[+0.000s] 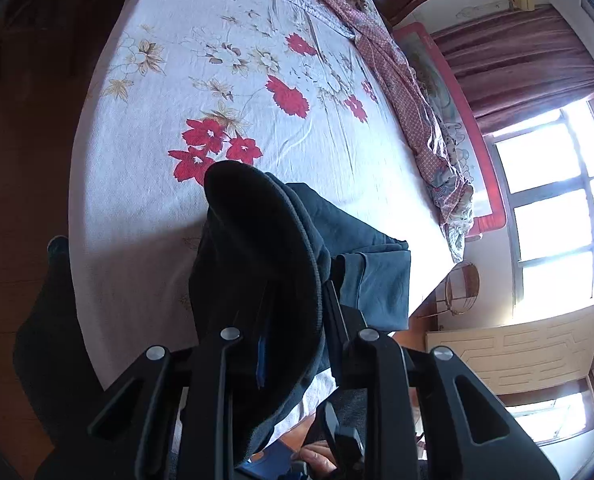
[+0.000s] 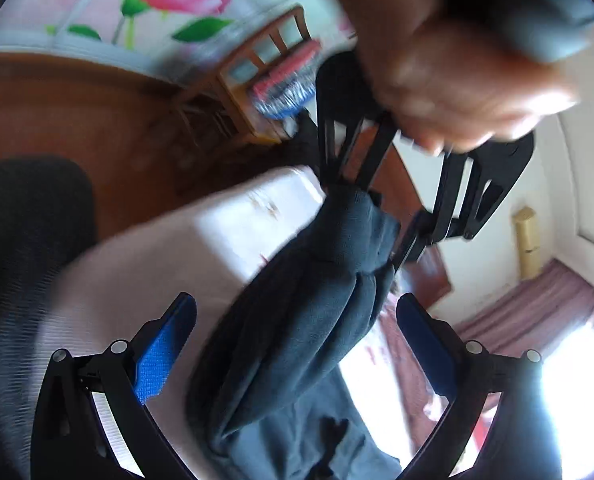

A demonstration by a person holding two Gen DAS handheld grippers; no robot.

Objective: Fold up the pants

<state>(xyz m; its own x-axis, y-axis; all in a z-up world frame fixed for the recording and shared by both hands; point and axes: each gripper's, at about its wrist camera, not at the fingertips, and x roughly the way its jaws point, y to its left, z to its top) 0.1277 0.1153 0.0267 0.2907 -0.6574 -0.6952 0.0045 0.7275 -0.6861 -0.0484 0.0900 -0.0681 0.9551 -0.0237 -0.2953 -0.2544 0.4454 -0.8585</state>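
At the bottom of the left wrist view, the left gripper [image 1: 293, 344] is clamping a bunched fold of the dark pants [image 1: 265, 256], likely lifting them clear. The right gripper [image 2: 297, 332] is standing wide, empty, the cloth between its blue pads [image 2: 159, 354] untouched. Beyond, the floral bed [image 1: 185, 92] is offering open room toward the upper left.

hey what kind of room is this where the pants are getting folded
Most likely a home bedroom. The dark pants lie on a bed with a floral sheet, a rumpled quilt runs along its far side, and curtains hang by a bright window.
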